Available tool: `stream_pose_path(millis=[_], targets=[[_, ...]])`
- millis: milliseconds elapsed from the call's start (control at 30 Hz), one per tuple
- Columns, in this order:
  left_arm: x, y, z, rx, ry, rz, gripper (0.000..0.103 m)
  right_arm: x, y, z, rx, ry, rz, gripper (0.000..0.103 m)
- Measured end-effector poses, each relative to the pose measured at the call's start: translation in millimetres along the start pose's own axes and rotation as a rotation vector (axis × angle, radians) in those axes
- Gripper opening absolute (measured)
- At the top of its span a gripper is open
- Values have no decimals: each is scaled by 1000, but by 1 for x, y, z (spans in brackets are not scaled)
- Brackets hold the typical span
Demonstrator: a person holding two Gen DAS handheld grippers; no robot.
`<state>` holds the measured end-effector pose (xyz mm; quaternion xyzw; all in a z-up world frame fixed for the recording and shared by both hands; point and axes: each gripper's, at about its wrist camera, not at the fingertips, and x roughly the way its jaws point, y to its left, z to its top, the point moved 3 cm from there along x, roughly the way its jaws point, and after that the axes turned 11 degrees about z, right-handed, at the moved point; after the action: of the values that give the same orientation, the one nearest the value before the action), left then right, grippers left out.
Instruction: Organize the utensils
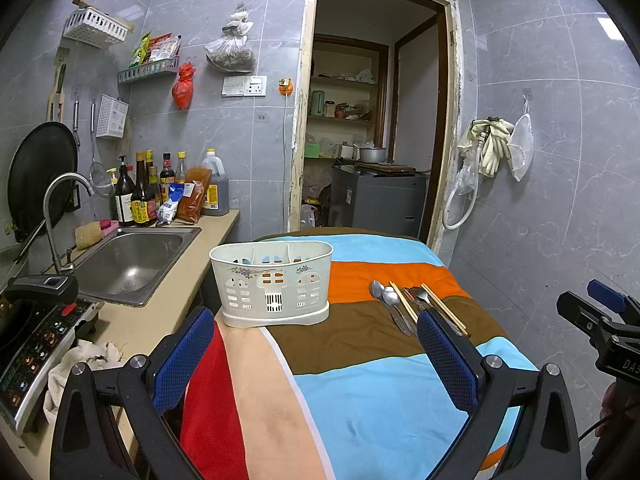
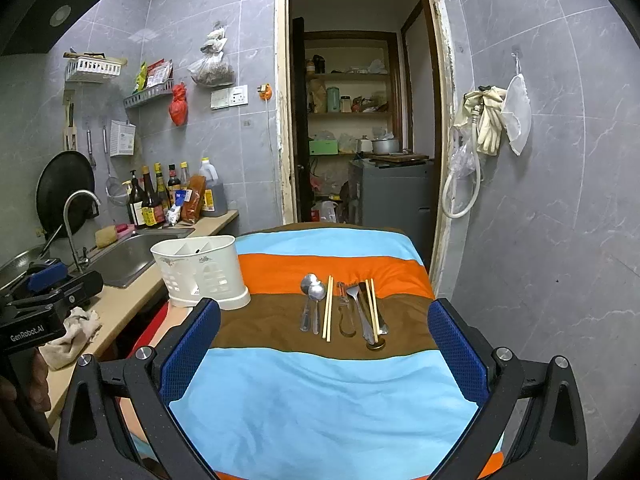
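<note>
A white plastic holder with small cut-out windows stands on a striped cloth that covers a table. It sits near the cloth's left edge, next to the counter with the metal sink. The holder looks empty, with thin walls inside that split it into parts. To the right of the holder, on the brown stripe, the things to sort lie side by side in a row. First come two spoons, close together, with their round ends pointing away. Just beside them lies a pair of chopsticks. Then come a dark looped tool, a fork and another pair of chopsticks, all bunched close so some touch or overlap. The left gripper hangs low over the near part of the cloth, its two blue fingers far apart and holding nothing. The right gripper also hangs over the blue stripe, in front of the row, with its fingers wide apart and empty. Bottles stand on the counter behind the sink.
</note>
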<state>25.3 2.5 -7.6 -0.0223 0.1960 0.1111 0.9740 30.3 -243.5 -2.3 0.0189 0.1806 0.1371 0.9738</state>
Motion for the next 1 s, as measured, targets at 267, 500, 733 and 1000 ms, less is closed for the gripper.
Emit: stream_pose_path(millis=[267, 500, 733, 1000], targets=[[0, 1, 0, 1, 0, 0, 102, 0, 0, 0, 1, 1, -1, 102], [0, 1, 0, 1, -1, -1, 102, 0, 0, 1, 2, 1, 0, 102], [0, 1, 0, 0, -1, -1, 102, 3, 0, -2, 2, 2, 0, 102], [1, 2, 0, 1, 0, -1, 102, 4, 0, -3, 2, 3, 1, 102]])
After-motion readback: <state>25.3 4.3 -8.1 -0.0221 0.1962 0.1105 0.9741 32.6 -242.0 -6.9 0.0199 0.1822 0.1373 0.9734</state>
